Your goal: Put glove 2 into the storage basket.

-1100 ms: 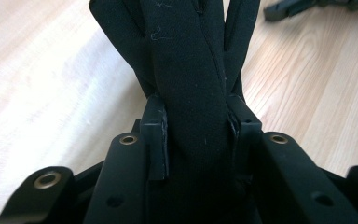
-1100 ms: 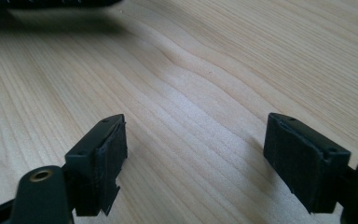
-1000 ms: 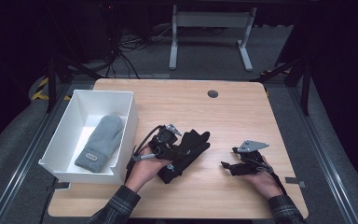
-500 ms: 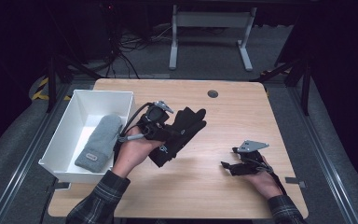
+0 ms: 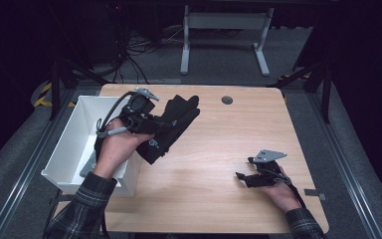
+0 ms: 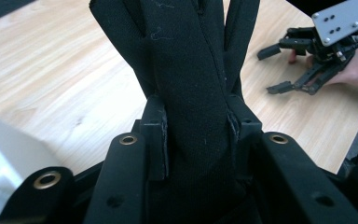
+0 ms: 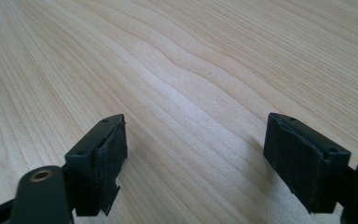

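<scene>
Two grippers are in use. The left gripper (image 5: 151, 124) is held above the wooden table (image 5: 219, 164), near the right wall of the open white rectangular bin (image 5: 74, 132), and its jaws are pinched on a black knitted fabric glove (image 5: 171, 124). In the left gripper view the glove (image 6: 191, 88) is squeezed between the two pads, with its fingers pointing away from the camera. The glove hangs clear of the table surface, its cuff end drooping lower, beside the person's left hand (image 5: 117, 149). A grey mitten-shaped fabric item (image 5: 87, 164) lies in the bin, largely hidden behind the hand.

The right gripper (image 5: 251, 172) rests low over the table at the near right, well apart from the glove, jaws spread wide and holding nothing; bare wood shows between them in the right gripper view.

Assessment: work in hand appears to be carrying the glove to the bin. Risks noted:
- The grip bites only a narrow band of soft cloth; a quick swing could let it slip out.
- The drooping cuff could catch on the bin wall and leave the glove draped over the rim.
</scene>
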Demonstrator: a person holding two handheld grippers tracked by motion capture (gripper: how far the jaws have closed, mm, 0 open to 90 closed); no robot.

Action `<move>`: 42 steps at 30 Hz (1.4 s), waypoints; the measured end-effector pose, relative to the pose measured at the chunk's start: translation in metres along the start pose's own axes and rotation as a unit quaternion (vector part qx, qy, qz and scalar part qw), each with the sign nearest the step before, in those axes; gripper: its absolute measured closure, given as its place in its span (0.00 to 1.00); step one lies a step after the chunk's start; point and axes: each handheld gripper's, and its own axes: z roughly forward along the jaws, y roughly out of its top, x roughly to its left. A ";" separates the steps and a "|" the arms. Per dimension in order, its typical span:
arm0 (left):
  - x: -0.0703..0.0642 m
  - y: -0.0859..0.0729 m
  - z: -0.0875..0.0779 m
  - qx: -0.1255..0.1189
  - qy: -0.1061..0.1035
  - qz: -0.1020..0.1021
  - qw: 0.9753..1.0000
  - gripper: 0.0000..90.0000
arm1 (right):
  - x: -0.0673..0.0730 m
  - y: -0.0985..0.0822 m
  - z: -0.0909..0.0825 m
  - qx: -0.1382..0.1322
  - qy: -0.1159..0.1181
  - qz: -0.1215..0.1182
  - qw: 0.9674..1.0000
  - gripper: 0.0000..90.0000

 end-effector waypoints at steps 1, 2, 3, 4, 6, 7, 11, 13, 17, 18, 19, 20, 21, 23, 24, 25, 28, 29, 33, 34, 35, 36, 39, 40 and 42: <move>0.002 -0.001 -0.003 0.000 0.002 -0.002 1.000 0.74 | 0.000 0.000 0.000 0.000 0.000 0.000 1.000 0.24; 0.005 -0.002 -0.008 -0.001 0.005 -0.005 1.000 0.74 | 0.000 0.000 0.000 0.000 0.000 0.000 1.000 0.24; 0.007 -0.003 -0.010 0.000 0.008 -0.007 1.000 0.74 | 0.000 0.000 0.000 0.000 0.000 0.000 1.000 0.24; 0.010 -0.006 -0.014 -0.001 0.013 -0.011 1.000 0.74 | 0.000 0.000 0.000 0.000 0.000 0.000 1.000 0.24; 0.016 -0.010 -0.020 -0.004 0.019 -0.020 1.000 0.74 | 0.000 0.000 0.000 0.000 0.000 0.000 1.000 0.24; 0.018 -0.012 -0.022 -0.005 0.022 -0.024 0.999 0.74 | 0.000 0.000 0.000 0.000 0.000 0.000 1.000 0.24; 0.028 -0.020 -0.032 -0.007 0.033 -0.036 0.999 0.74 | 0.000 0.000 0.000 0.000 0.000 0.000 1.000 0.24; 0.032 -0.025 -0.036 -0.007 0.039 -0.043 0.998 0.74 | 0.000 0.000 0.000 0.000 0.000 -0.001 1.000 0.24; 0.041 -0.035 -0.046 -0.011 0.051 -0.058 0.997 0.74 | 0.000 0.000 0.000 0.000 0.000 0.000 1.000 0.24; 0.043 -0.037 -0.048 -0.011 0.053 -0.061 0.997 0.74 | 0.000 0.000 0.000 0.000 0.000 0.000 1.000 0.24; 0.046 -0.039 -0.051 -0.011 0.057 -0.064 0.996 0.74 | 0.000 0.000 0.000 0.000 0.000 0.000 1.000 0.24; 0.048 -0.042 -0.053 -0.013 0.061 -0.069 0.996 0.74 | 0.000 0.000 0.000 0.000 0.000 0.000 1.000 0.24; 0.051 -0.045 -0.055 -0.013 0.064 -0.072 0.995 0.74 | 0.000 0.000 0.000 0.000 0.000 0.000 1.000 0.24; 0.055 -0.050 -0.058 -0.012 0.071 -0.077 0.994 0.74 | 0.000 0.000 0.000 0.000 0.000 0.000 1.000 0.24; 0.057 -0.052 -0.059 -0.012 0.075 -0.080 0.994 0.74 | 0.000 0.000 0.000 0.000 0.000 0.000 1.000 0.24; 0.060 -0.056 -0.060 -0.011 0.079 -0.085 0.993 0.74 | 0.000 0.000 0.000 0.000 0.000 0.000 1.000 0.24; 0.067 -0.067 -0.062 -0.009 0.086 -0.099 0.991 0.74 | 0.000 0.000 0.000 0.000 0.000 0.000 1.000 0.24; 0.069 -0.070 -0.063 -0.008 0.089 -0.104 0.991 0.74 | 0.000 0.000 0.000 0.000 0.000 0.000 1.000 0.24; 0.077 -0.081 -0.062 -0.002 0.096 -0.119 0.988 0.74 | 0.000 0.000 0.000 0.000 0.000 0.000 1.000 0.24; 0.079 -0.084 -0.062 -0.001 0.097 -0.123 0.988 0.74 | 0.000 0.000 0.000 0.000 0.000 0.000 1.000 0.24; 0.081 -0.088 -0.061 0.002 0.098 -0.128 0.987 0.74 | 0.000 0.000 0.000 0.000 0.000 0.000 1.000 0.24; 0.083 -0.091 -0.060 0.003 0.100 -0.132 0.986 0.74 | 0.000 0.000 0.000 0.000 0.000 0.000 1.000 0.24; 0.091 -0.101 -0.053 0.012 0.100 -0.145 0.984 0.74 | 0.000 0.000 0.000 0.000 0.000 0.000 1.000 0.24; 0.093 -0.104 -0.050 0.016 0.103 -0.147 0.984 0.74 | 0.000 0.000 0.000 0.000 0.000 0.000 1.000 0.24; 0.098 -0.110 -0.043 0.025 0.106 -0.155 0.982 0.74 | 0.000 0.000 0.000 0.000 0.000 0.000 1.000 0.24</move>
